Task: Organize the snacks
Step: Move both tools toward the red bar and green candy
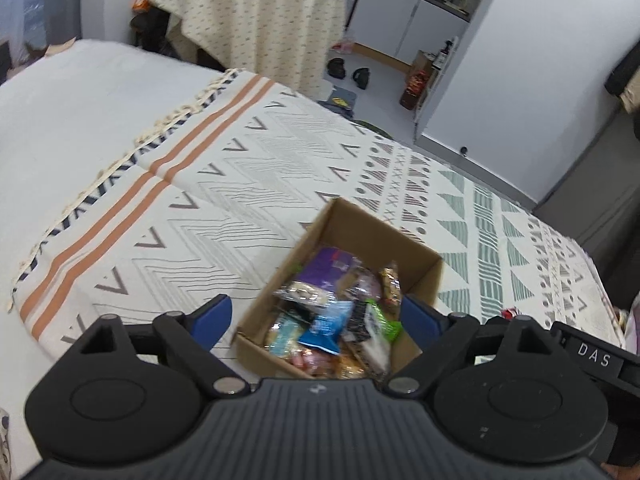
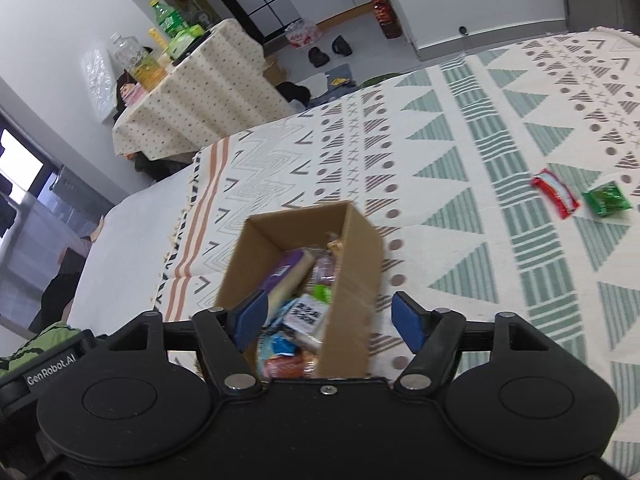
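- While I hold both grippers above the patterned bedspread [image 2: 500, 128], the cardboard box [image 1: 416, 258] sits right below them, filled with mixed snack packets [image 1: 332, 320].
- My left gripper [image 1: 316, 314] is spread wide — nothing between its blue pads [image 1: 214, 316].
- My right gripper [image 2: 328, 318] is likewise released, straddling the box's right wall.
- Off to the right, well apart from the box, a red packet [image 2: 555, 193] and a green packet [image 2: 607, 198] lie just beside each other — both loose on the spread.
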A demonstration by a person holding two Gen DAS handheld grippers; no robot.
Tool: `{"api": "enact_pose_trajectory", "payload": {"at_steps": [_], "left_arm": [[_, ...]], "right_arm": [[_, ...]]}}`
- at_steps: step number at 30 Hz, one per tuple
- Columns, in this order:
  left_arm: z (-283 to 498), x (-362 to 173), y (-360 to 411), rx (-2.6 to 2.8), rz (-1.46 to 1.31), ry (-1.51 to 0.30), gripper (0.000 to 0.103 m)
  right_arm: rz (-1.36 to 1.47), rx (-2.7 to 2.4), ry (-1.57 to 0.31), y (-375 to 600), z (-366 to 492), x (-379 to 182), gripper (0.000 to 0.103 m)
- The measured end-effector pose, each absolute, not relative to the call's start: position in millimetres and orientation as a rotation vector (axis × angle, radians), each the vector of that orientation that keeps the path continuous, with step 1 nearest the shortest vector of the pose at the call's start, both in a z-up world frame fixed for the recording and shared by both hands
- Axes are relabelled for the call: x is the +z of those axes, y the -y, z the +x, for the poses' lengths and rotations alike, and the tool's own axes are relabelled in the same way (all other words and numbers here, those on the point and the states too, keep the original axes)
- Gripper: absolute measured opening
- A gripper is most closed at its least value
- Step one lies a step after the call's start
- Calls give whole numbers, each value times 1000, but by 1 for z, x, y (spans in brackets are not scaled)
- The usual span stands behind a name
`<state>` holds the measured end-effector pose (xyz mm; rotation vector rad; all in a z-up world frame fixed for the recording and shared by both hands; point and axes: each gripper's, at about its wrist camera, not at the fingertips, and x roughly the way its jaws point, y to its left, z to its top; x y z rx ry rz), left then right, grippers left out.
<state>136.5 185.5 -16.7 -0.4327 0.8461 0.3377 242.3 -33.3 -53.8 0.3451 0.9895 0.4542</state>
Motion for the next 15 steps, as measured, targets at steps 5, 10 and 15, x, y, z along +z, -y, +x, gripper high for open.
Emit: {"api": "enact_pose_trajectory", "payload": {"at_steps": [5, 10, 15], "left_arm": [[143, -13, -159, 294, -418, -858, 97], [146, -10, -131, 259, -393, -870, 103], [150, -8, -107, 230, -392, -886, 103]], "right_arm": [[345, 435, -966, 59, 241, -51, 77], [341, 416, -937, 85, 239, -47, 89], [334, 402, -917, 109, 236, -46, 100]]}}
